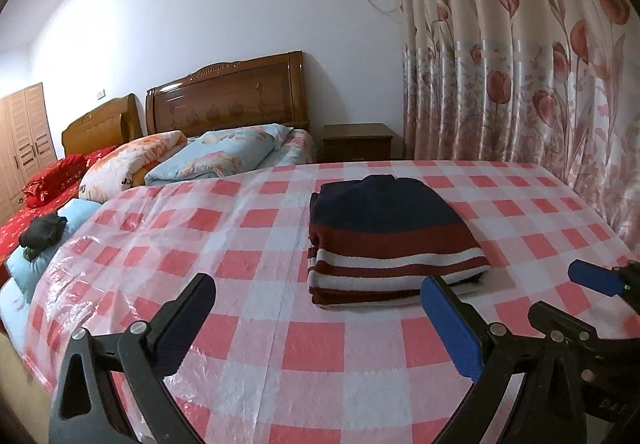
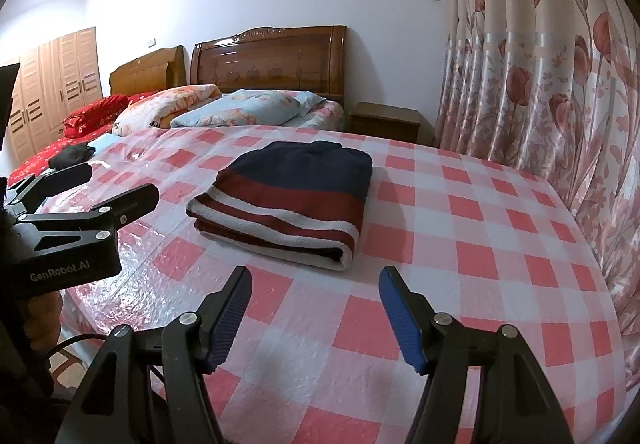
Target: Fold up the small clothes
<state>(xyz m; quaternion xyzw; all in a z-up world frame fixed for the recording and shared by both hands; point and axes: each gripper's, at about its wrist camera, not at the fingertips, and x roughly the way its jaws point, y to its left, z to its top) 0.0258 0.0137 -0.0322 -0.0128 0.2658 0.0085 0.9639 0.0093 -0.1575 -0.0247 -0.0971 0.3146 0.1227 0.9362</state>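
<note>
A folded striped sweater (image 1: 384, 236), navy, dark red and white, lies flat on the pink-and-white checked table cover (image 1: 240, 324). It also shows in the right wrist view (image 2: 288, 199). My left gripper (image 1: 316, 308) is open and empty, just in front of the sweater's near edge. My right gripper (image 2: 316, 304) is open and empty, a little in front of the sweater. The right gripper's blue pad (image 1: 596, 278) shows at the right of the left wrist view. The left gripper (image 2: 100, 187) shows at the left of the right wrist view.
Floral curtains (image 1: 520, 63) hang close along the table's right side. Beyond the table stand two beds with wooden headboards (image 1: 228, 95), pillows and quilts (image 1: 224, 155). A wooden nightstand (image 1: 358, 141) sits by the curtain. A dark garment (image 1: 42, 232) lies on the bed at left.
</note>
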